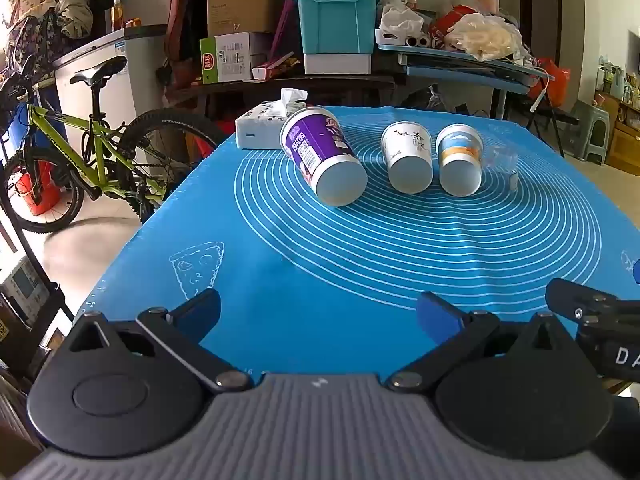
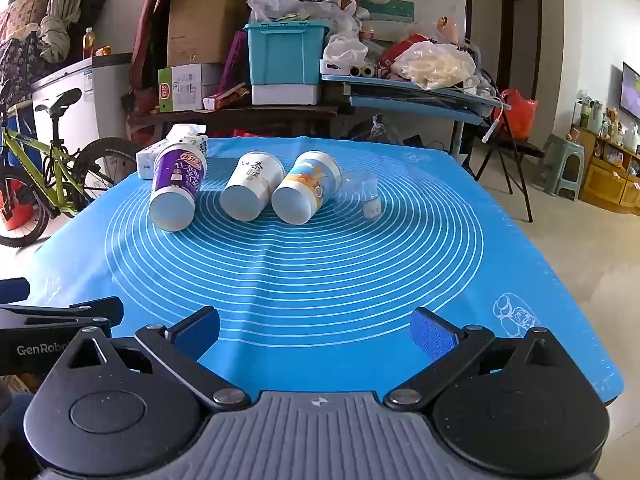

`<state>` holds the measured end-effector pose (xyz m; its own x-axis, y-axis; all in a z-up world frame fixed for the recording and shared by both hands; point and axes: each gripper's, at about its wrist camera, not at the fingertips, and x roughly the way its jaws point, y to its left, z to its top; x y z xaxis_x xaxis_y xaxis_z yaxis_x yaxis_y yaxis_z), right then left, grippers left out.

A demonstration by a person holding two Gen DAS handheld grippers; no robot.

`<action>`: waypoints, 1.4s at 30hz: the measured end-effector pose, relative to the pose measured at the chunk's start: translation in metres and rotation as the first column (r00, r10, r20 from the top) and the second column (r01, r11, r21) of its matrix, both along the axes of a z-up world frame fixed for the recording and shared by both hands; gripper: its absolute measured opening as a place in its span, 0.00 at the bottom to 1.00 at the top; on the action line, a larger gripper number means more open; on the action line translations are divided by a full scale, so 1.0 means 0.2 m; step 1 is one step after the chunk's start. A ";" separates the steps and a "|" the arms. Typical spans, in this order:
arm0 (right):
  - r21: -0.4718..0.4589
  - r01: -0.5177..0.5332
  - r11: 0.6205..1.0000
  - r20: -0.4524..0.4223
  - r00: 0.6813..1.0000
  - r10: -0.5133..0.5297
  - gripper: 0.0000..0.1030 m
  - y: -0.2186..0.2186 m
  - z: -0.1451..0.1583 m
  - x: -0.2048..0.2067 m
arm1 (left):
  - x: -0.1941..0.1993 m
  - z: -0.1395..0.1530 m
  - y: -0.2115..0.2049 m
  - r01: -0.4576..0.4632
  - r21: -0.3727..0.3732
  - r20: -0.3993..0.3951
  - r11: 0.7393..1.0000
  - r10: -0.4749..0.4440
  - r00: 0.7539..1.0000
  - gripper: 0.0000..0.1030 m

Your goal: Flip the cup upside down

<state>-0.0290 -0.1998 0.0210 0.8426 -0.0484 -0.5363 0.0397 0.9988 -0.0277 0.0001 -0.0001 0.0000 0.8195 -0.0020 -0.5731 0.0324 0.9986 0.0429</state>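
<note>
Three paper cups are lying on their sides in a row on the blue mat (image 2: 400, 280) covering the worktop, bases facing the cameras: a purple cup (image 2: 176, 190), a white cup (image 2: 252, 186) and a blue-and-orange cup (image 2: 306, 188), the last two touching. Just beside them a clear plastic cup (image 2: 360, 196) is lying too. Their mouths are facing away, so any contents cannot be seen. Both the left claw (image 1: 318, 314) and the right claw (image 2: 316, 330) are hovering well short of the cups, spread wide and gripping nothing. The cups are probably feeling light and easily crushed, so a gentle pinch across the mid-wall seems wisest.
</note>
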 end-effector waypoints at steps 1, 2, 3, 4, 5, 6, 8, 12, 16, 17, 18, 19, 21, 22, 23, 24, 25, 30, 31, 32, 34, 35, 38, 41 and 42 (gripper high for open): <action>0.004 -0.001 1.000 0.000 1.000 0.001 1.00 0.00 0.00 0.00 | 0.00 0.00 0.00 -0.002 -0.001 0.003 1.000 0.002 1.000 1.00; 0.008 -0.002 1.000 0.000 1.000 0.002 1.00 0.00 0.00 0.00 | 0.00 0.00 0.00 -0.002 0.001 0.002 1.000 0.002 1.000 1.00; 0.012 -0.003 1.000 0.001 1.000 0.003 1.00 0.01 0.00 -0.01 | 0.00 0.00 0.00 -0.002 0.002 0.001 1.000 0.002 1.000 1.00; 0.016 -0.004 1.000 0.001 1.000 0.004 1.00 0.01 0.00 -0.01 | 0.00 0.00 0.00 -0.003 0.004 0.000 1.000 0.003 1.000 1.00; 0.018 -0.004 1.000 0.001 1.000 0.004 1.00 0.02 0.00 -0.01 | 0.00 0.00 0.00 -0.003 0.004 0.000 1.000 0.003 1.000 1.00; 0.020 -0.003 1.000 -0.001 1.000 0.003 1.00 -0.01 -0.01 0.00 | 0.00 0.00 0.00 -0.002 0.003 0.000 1.000 0.002 1.000 1.00; 0.035 -0.004 0.999 -0.011 1.000 0.004 1.00 -0.01 -0.01 0.00 | 0.00 0.00 0.00 -0.001 0.002 0.000 1.000 0.001 1.000 1.00; 0.050 -0.003 0.999 -0.022 1.000 0.004 1.00 -0.01 -0.01 0.03 | 0.00 0.00 0.00 -0.002 0.002 0.001 1.000 0.002 1.000 1.00; 0.059 -0.002 0.998 -0.027 1.000 0.004 1.00 -0.02 -0.01 0.03 | 0.00 0.00 0.01 -0.006 -0.001 -0.004 1.000 0.006 1.000 1.00; 0.060 -0.004 0.998 -0.028 1.000 0.005 1.00 -0.02 -0.01 0.03 | 0.00 0.00 0.01 -0.007 -0.002 -0.004 1.000 0.007 1.000 1.00; 0.061 -0.004 0.998 -0.029 1.000 0.006 1.00 -0.02 -0.02 0.02 | 0.00 0.00 0.01 -0.007 -0.002 -0.005 1.000 0.007 1.000 1.00; 0.062 -0.004 0.998 -0.031 1.000 0.006 1.00 -0.02 -0.02 0.02 | -0.01 0.00 0.01 -0.007 -0.002 -0.004 1.000 0.007 1.000 1.00; 0.063 -0.004 0.998 -0.032 0.999 0.006 1.00 -0.02 -0.02 0.03 | 0.00 0.00 0.01 -0.007 -0.002 -0.005 1.000 0.007 1.000 1.00; 0.064 -0.004 0.998 -0.032 0.999 0.006 1.00 -0.02 -0.02 0.02 | -0.01 0.00 0.01 -0.007 -0.002 -0.005 1.000 0.007 1.000 1.00; 0.064 -0.004 0.998 -0.033 0.999 0.006 1.00 -0.02 -0.02 0.02 | 0.00 0.00 0.01 -0.006 -0.002 -0.005 1.000 0.006 1.000 1.00; 0.064 -0.004 0.998 -0.033 0.999 0.006 1.00 -0.02 -0.02 0.02 | 0.00 0.00 0.01 -0.006 -0.002 -0.005 1.000 0.006 1.000 1.00; 0.063 -0.004 0.998 -0.033 0.999 0.006 1.00 -0.02 -0.02 0.02 | -0.01 0.00 0.01 -0.003 -0.003 -0.005 1.000 0.003 1.000 1.00; 0.067 -0.005 0.998 -0.039 0.999 0.008 1.00 -0.02 -0.02 0.03 | 0.01 0.01 0.00 -0.001 0.000 -0.004 1.000 0.001 1.000 1.00; 0.069 -0.005 0.998 -0.042 0.999 0.008 1.00 -0.02 -0.02 0.04 | 0.01 0.01 0.00 -0.001 -0.001 -0.004 1.000 0.001 1.000 1.00; 0.069 -0.006 0.998 -0.043 0.999 0.009 1.00 -0.02 -0.02 0.04 | 0.01 0.01 0.00 -0.001 0.000 -0.004 1.000 0.001 1.000 1.00; 0.067 -0.006 0.998 -0.044 0.999 0.009 1.00 -0.02 -0.02 0.04 | 0.01 0.01 0.00 -0.002 0.000 -0.003 1.000 0.002 1.000 1.00; 0.066 -0.006 0.998 -0.044 0.999 0.009 1.00 -0.02 -0.02 0.04 | 0.01 0.01 0.00 -0.002 0.000 -0.002 1.000 0.002 1.000 1.00; 0.060 -0.006 0.998 -0.044 0.999 0.009 1.00 -0.01 -0.02 0.04 | 0.00 0.00 0.00 -0.002 0.000 -0.003 1.000 0.002 1.000 1.00; 0.063 -0.006 0.998 -0.045 0.999 0.009 1.00 -0.02 -0.02 0.04 | 0.01 0.00 0.00 -0.002 0.002 -0.004 1.000 0.002 1.000 1.00; 0.063 -0.007 0.998 -0.045 0.999 0.010 1.00 -0.02 -0.02 0.04 | 0.00 0.00 0.00 -0.001 0.003 -0.005 1.000 0.001 1.000 1.00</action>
<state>-0.0212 -0.2028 0.0172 0.8178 -0.0068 -0.5754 0.0317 0.9989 0.0334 0.0010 0.0001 0.0008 0.8164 0.0003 -0.5775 0.0317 0.9985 0.0452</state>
